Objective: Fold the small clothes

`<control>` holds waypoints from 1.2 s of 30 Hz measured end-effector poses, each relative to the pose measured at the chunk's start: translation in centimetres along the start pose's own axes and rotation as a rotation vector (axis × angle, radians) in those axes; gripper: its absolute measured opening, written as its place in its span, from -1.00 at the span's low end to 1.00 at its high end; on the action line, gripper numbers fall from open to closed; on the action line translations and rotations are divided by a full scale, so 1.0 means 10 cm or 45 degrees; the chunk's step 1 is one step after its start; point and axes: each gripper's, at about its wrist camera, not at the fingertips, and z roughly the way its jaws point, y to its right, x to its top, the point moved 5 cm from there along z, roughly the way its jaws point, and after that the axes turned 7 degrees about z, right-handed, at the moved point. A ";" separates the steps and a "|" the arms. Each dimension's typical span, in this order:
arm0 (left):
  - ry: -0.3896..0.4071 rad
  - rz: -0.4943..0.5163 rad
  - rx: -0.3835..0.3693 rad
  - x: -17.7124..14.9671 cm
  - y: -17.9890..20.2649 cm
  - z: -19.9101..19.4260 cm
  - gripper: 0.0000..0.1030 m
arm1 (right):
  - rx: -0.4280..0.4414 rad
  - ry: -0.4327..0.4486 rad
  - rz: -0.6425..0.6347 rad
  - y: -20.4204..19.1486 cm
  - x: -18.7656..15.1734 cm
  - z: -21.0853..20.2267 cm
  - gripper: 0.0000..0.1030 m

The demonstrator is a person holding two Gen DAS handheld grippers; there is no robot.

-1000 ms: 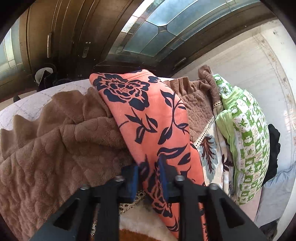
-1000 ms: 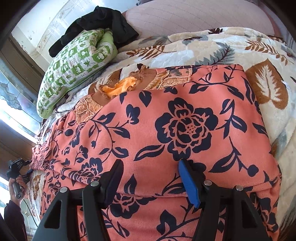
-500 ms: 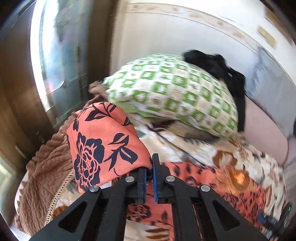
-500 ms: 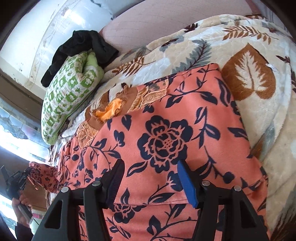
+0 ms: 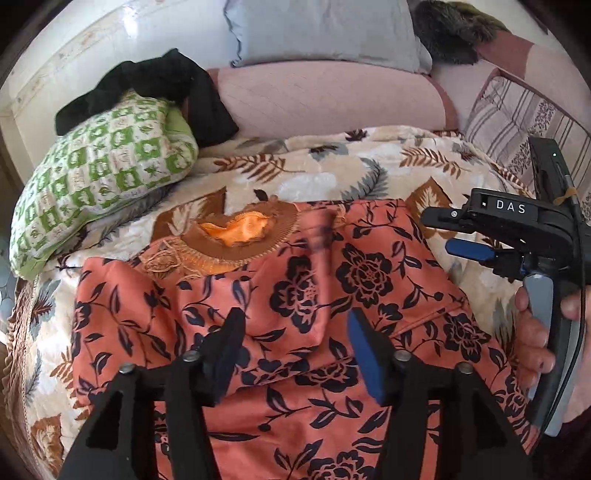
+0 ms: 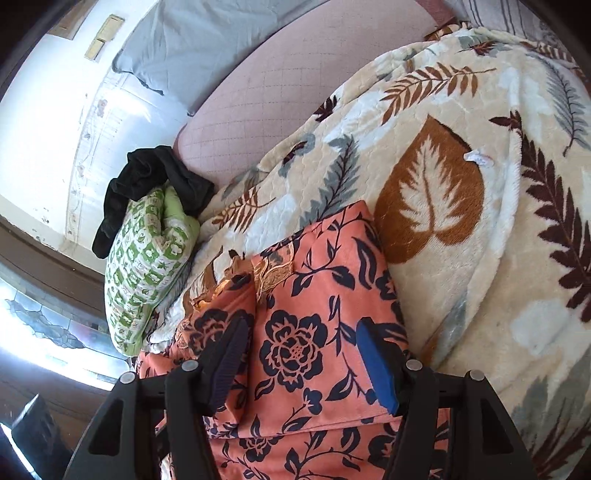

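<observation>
An orange garment with dark blue flowers lies partly folded on the leaf-print blanket. Its brown embroidered neckline with orange lining faces the pillows. My left gripper is open and empty just above the folded-over cloth. My right gripper is open and empty over the garment near its right edge. In the left wrist view the right gripper appears at the right, held in a hand, beside the garment's right edge.
A green and white checked pillow with a black cloth on it lies at the left. A pink quilted cushion and a grey pillow sit behind. The leaf blanket extends to the right.
My left gripper carried a fold of the garment across from the window side onto the rest, then opened and let it go. My right gripper stayed open over the garment and shifted slightly.
</observation>
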 end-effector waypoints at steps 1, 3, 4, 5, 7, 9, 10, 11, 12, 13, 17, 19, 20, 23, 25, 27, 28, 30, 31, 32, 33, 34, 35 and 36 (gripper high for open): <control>0.041 -0.056 0.025 -0.05 -0.16 -0.08 0.30 | -0.007 0.003 -0.013 0.00 0.01 -0.01 0.28; 0.122 -0.216 0.076 -0.14 -0.57 -0.21 0.34 | -0.001 -0.009 -0.051 -0.05 0.01 0.01 0.28; 0.153 -0.298 0.124 -0.19 -0.80 -0.27 0.37 | 0.010 -0.020 -0.073 -0.09 -0.02 0.03 0.28; 0.172 -0.369 0.192 -0.26 -1.02 -0.29 0.37 | 0.019 -0.026 -0.099 -0.14 -0.04 0.05 0.28; 0.187 -0.501 0.340 -0.42 -1.45 -0.31 0.38 | 0.023 -0.042 -0.171 -0.27 -0.13 0.10 0.28; 0.163 -0.603 0.408 -0.63 -1.78 -0.25 0.38 | -0.020 -0.062 -0.245 -0.34 -0.23 0.18 0.30; 0.148 -0.649 0.419 -0.73 -1.90 -0.19 0.38 | -0.048 -0.059 -0.266 -0.34 -0.26 0.22 0.30; 0.117 -0.698 0.428 -0.83 -2.02 -0.13 0.38 | -0.069 -0.054 -0.273 -0.32 -0.28 0.26 0.30; 0.077 -0.741 0.427 -0.90 -2.11 -0.05 0.37 | -0.084 -0.058 -0.268 -0.29 -0.29 0.32 0.30; 0.056 -0.771 0.412 -0.94 -2.17 0.02 0.37 | -0.090 -0.073 -0.253 -0.24 -0.29 0.40 0.30; 0.045 -0.806 0.414 -0.99 -2.27 0.07 0.38 | -0.046 -0.100 -0.138 -0.03 -0.28 0.65 0.32; 0.004 -0.793 0.426 -0.99 -2.26 0.14 0.38 | 0.009 -0.074 -0.145 -0.10 -0.29 0.66 0.28; -0.023 -0.784 0.425 -1.01 -2.25 0.17 0.38 | 0.036 -0.087 -0.161 -0.15 -0.32 0.67 0.20; -0.096 -0.762 0.436 -1.06 -2.23 0.26 0.38 | 0.006 -0.086 -0.251 -0.27 -0.43 0.71 -0.51; -0.097 -0.770 0.435 -1.08 -2.24 0.26 0.38 | -0.016 -0.037 -0.302 -0.33 -0.47 0.66 -0.62; -0.075 -0.788 0.448 -1.07 -2.26 0.20 0.38 | -0.008 0.033 -0.350 -0.46 -0.46 0.50 -0.66; -0.060 -0.791 0.459 -1.06 -2.27 0.17 0.37 | -0.002 0.073 -0.378 -0.53 -0.44 0.39 -0.68; -0.040 -0.786 0.482 -1.03 -2.29 0.13 0.37 | -0.002 0.166 -0.435 -0.66 -0.41 0.10 -0.76; -0.039 -0.778 0.488 -1.02 -2.28 0.12 0.38 | -0.017 0.218 -0.459 -0.69 -0.39 -0.06 -0.88; -0.043 -0.767 0.489 -1.00 -2.26 0.13 0.38 | -0.034 0.252 -0.479 -0.67 -0.36 -0.20 -0.87; -0.052 -0.752 0.489 -0.98 -2.24 0.15 0.37 | -0.060 0.250 -0.498 -0.63 -0.34 -0.28 -0.87; -0.060 -0.735 0.492 -0.97 -2.21 0.18 0.37 | -0.108 0.220 -0.514 -0.55 -0.34 -0.29 -0.87; -0.065 -0.714 0.497 -0.95 -2.17 0.19 0.37 | -0.173 0.192 -0.507 -0.43 -0.33 -0.26 -0.87; -0.066 -0.689 0.503 -0.92 -2.14 0.21 0.37 | -0.236 0.162 -0.481 -0.29 -0.31 -0.20 -0.87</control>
